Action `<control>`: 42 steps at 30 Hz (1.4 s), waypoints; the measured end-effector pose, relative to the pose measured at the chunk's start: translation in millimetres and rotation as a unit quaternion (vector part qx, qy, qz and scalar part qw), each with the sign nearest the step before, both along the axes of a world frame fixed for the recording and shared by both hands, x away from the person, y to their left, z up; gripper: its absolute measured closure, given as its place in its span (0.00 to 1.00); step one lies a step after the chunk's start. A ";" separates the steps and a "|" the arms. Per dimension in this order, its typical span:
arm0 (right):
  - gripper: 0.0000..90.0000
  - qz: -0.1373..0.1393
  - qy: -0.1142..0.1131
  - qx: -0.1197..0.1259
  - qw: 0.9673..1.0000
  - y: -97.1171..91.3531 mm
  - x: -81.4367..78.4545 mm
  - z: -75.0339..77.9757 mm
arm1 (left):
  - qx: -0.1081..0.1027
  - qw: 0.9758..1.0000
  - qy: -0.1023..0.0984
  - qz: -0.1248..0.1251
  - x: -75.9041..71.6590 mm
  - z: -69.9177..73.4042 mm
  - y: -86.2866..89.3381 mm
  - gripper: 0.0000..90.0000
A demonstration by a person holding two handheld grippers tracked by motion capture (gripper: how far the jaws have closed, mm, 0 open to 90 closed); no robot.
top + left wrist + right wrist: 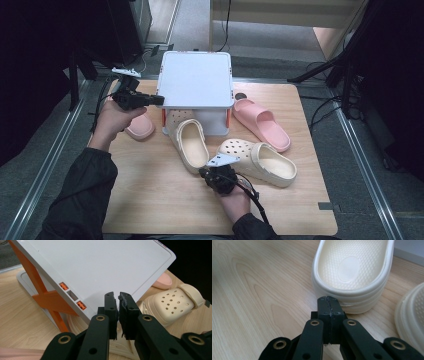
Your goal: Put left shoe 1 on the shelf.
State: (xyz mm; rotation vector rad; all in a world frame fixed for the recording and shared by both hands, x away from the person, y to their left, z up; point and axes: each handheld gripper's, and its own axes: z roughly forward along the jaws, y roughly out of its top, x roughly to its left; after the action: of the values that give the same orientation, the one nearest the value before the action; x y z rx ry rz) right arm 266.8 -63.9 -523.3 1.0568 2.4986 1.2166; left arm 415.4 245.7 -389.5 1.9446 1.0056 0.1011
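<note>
High view: wooden table (150, 200) w/ a white two-tier shoe rack (196, 80) at the far middle, orange cross-braces on its sides. Work in hand looks like putting shoes onto/under the rack. The cream clog (191, 144) nearest the right gripper (212, 176) lies w/ its toe already tucked under the rack's front edge, heel end sticking out toward the person; long axis runs roughly near-to-far, tilted a bit left at the toe. Second cream clog (260, 161) lies to its right, well clear of the rack, holed toe pointing left, heel to the right, axis mostly across the table. A pink slide (261, 123) sits right of the rack, angled, and another pink slide (139, 127) left of it, partly behind the left hand. So, as I judge it: one clog is partway in, nothing sits on the top shelf, three shoes are left. Right gripper view: jaws pressed together, nothing between them, tips just at the clog's heel rim (352, 293), touching or nearly so, can't tell; prob. set to nudge it further under. Left gripper (156, 100) hovers by the rack's left edge; left gripper view shows its jaws nearly closed, thin slit, empty, pointing at the white top panel (105, 267).
</note>
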 end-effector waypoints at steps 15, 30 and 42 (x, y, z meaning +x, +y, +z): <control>1.00 0.008 -0.016 0.035 0.999 34.7 18.4 13.0 | 0.001 1.000 -0.003 0.000 -0.2 -0.2 -0.1 0.94; 1.00 -0.011 -0.033 0.007 0.999 63.0 71.3 18.2 | 0.001 1.000 -0.004 0.001 -0.7 -0.3 -1.3 0.94; 0.99 -0.025 -0.039 -0.010 0.999 82.8 111.1 20.7 | -0.006 1.000 -0.001 0.001 -0.3 -1.4 -1.0 0.94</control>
State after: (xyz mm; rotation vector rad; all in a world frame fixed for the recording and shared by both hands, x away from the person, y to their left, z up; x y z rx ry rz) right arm 377.9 18.9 -502.6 1.0400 2.4066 1.1939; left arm 415.2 244.7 -390.9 1.9323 1.0048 0.0976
